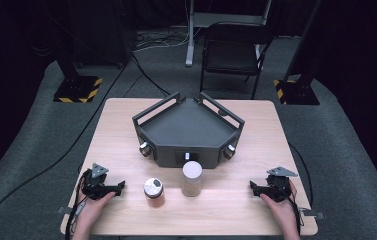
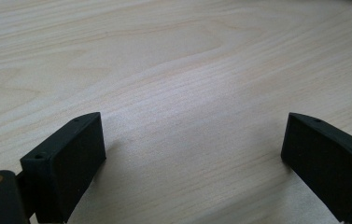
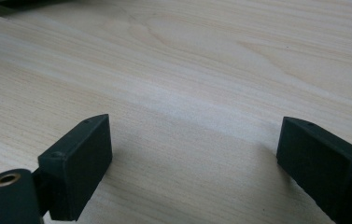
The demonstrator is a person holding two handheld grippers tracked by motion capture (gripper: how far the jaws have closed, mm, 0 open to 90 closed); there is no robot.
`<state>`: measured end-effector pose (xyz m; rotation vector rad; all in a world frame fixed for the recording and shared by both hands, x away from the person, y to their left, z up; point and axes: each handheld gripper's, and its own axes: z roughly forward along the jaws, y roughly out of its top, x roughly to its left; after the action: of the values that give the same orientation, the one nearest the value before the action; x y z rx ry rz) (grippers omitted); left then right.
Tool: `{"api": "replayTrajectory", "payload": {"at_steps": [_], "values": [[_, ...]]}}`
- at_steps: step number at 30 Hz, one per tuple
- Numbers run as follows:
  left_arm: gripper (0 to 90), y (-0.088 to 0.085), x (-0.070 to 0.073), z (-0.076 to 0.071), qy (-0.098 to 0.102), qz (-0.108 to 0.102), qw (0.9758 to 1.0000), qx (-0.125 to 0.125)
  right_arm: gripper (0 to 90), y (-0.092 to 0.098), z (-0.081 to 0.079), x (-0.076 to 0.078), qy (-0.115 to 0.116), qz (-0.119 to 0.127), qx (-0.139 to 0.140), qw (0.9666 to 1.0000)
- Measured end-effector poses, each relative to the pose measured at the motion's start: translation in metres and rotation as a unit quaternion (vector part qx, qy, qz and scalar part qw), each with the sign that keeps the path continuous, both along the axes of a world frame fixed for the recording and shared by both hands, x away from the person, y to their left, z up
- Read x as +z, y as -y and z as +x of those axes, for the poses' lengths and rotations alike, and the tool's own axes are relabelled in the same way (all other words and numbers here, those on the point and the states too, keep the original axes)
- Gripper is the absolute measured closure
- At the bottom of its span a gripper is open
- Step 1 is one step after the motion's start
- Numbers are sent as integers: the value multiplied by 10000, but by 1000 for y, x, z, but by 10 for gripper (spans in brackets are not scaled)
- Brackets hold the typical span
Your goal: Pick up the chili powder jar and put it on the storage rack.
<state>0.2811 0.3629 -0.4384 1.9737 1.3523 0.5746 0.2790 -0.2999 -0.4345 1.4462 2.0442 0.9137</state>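
- One pale wooden tabletop (image 1: 126, 130) carries everything in reach.
- One dark, angular tray (image 1: 188, 127) with railed sides sits at the middle of the far half; three round knobs show on its near faces, one at the left (image 1: 145, 149), one in the middle (image 1: 187, 156), one at the right (image 1: 230, 150).
- Two jars stand in front of the tray, near each other but apart: a shorter jar (image 1: 153, 192) with a dark-marked lid and orange-brown contents, and a taller jar (image 1: 192, 178) with a plain pale lid, just before the tray's near face.
- Two hand-held grippers, one per hand, rest low at the near edge, well apart, with both jars between them.
- Left hand-held gripper (image 1: 117, 187): in the left gripper view (image 2: 192, 149) its jaws stand spread wide over bare wood, nothing between them.
- Right hand-held gripper (image 1: 254, 187): in the right gripper view (image 3: 192, 149) its jaws are likewise spread and empty.
- One black chair (image 1: 233, 50) stands on the floor beyond the tabletop.
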Motion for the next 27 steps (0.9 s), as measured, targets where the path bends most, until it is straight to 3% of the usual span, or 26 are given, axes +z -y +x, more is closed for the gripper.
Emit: {"api": "replayTrajectory", "payload": {"at_steps": [16,27], "values": [[70,-6,0,-1,4,-61,10000,-51,60,-1,2,1,-45,-17,19,10000],[80,-17,-1,-2,-15,-275,9993,-247,55,-1,2,1,-51,-19,5,10000]]}}
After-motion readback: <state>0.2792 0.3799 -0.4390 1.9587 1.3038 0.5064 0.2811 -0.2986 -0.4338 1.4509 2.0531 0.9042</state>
